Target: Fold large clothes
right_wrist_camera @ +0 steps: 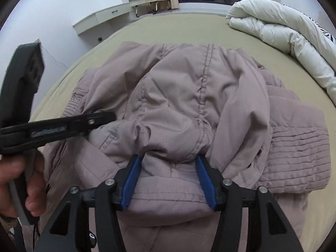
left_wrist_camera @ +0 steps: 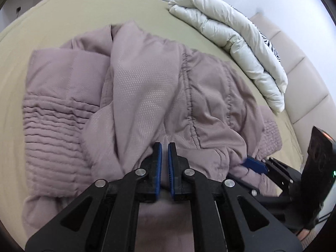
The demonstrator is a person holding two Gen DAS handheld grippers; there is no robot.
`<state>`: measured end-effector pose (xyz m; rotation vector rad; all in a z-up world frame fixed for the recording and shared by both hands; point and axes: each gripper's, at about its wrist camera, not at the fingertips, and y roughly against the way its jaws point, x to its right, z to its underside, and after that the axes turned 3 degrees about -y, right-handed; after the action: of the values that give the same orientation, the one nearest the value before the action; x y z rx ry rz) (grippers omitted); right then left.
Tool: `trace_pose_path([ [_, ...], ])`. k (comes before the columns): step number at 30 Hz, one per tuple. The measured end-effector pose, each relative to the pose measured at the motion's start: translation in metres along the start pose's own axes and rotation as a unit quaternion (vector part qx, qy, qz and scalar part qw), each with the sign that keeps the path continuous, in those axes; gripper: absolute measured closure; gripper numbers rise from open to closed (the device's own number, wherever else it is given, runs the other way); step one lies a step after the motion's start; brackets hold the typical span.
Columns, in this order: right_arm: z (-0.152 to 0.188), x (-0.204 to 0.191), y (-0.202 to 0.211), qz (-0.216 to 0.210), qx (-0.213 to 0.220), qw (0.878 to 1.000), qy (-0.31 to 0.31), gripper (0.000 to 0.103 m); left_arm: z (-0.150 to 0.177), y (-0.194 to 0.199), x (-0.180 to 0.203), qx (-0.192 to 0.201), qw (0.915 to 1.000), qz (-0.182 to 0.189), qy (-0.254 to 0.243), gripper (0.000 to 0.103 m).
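Left wrist view: mauve jacket (left_wrist_camera: pixel 147 96) lies bunched on the tan bed sheet (left_wrist_camera: pixel 63 21), ribbed cuff at far left. Left gripper (left_wrist_camera: pixel 164 147) has its blue pads nearly pressed together, pinching a fold of the jacket's mesh lining. White duvet (left_wrist_camera: pixel 231 37) is rolled at the right by the headboard (left_wrist_camera: pixel 298 79), apart from the jacket. Right wrist view: left gripper enters from the left with its tip on the fabric. Right gripper (right_wrist_camera: pixel 169 159) has fingers spread wide, straddling a jacket hem. No containers visible; the jacket sits directly on the sheet.
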<state>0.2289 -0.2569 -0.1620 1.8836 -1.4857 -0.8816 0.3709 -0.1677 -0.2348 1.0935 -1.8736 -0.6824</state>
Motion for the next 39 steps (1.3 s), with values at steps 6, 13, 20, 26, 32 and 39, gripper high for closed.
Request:
trace_pose_path([
  [6, 0.026, 0.006, 0.108, -0.028, 0.101, 0.993, -0.048, 0.009, 0.058, 0.118, -0.009, 0.044, 0.9988, -0.015, -0.015, 0.097],
  [13, 0.129, 0.055, 0.194, -0.065, 0.069, 0.99, -0.109, 0.0, 0.219, 0.233, -0.064, -0.031, 0.9986, -0.041, 0.011, 0.097],
  [20, 0.247, 0.102, 0.225, -0.063, -0.026, 0.972, -0.225, 0.0, 0.341, 0.284, -0.113, -0.066, 0.9896, -0.047, 0.119, 0.097],
  [26, 0.302, 0.123, 0.217, -0.053, -0.083, 0.961, -0.26, 0.009, 0.391, 0.297, -0.126, -0.063, 0.9848, -0.034, 0.158, 0.029],
  [32, 0.33, 0.137, 0.189, -0.068, -0.121, 0.943, -0.303, 0.018, 0.414, 0.291, -0.117, -0.075, 0.9829, 0.001, 0.168, 0.0],
  [39, 0.336, 0.139, 0.182, -0.127, -0.106, 0.941, -0.294, 0.037, 0.415, 0.286, -0.12, -0.086, 0.9825, 0.017, 0.164, 0.0],
])
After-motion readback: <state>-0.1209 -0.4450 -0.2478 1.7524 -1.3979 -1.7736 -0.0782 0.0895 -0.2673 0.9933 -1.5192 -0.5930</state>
